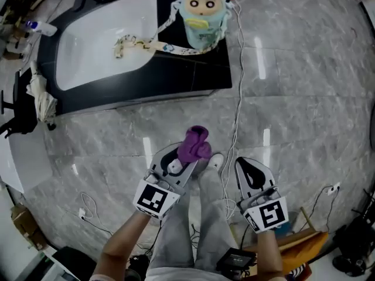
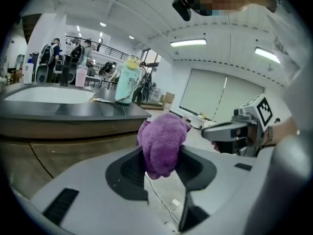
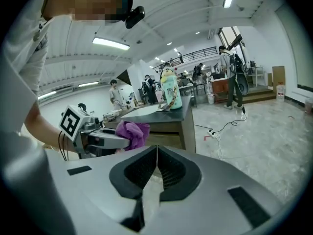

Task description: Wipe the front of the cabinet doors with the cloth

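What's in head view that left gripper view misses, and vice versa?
Head view only: the person's legs and the left hand-held gripper's marker cube. Left gripper view only: ceiling light and people in the background. Both: the purple cloth held in the left hand-held gripper, the right hand-held gripper beside it, and the doll on the counter.

Cabinet doors [image 2: 63, 148] partly behind the left hand-held gripper [image 2: 162, 156]; distant people [image 2: 56, 50] too small.

My left gripper [image 1: 187, 159] clamps a crumpled purple terry cloth [image 1: 195, 144] just short of the dark-topped cabinet with a white basin [image 1: 193, 72]. My right gripper [image 1: 245, 165] hangs farther from that cabinet.
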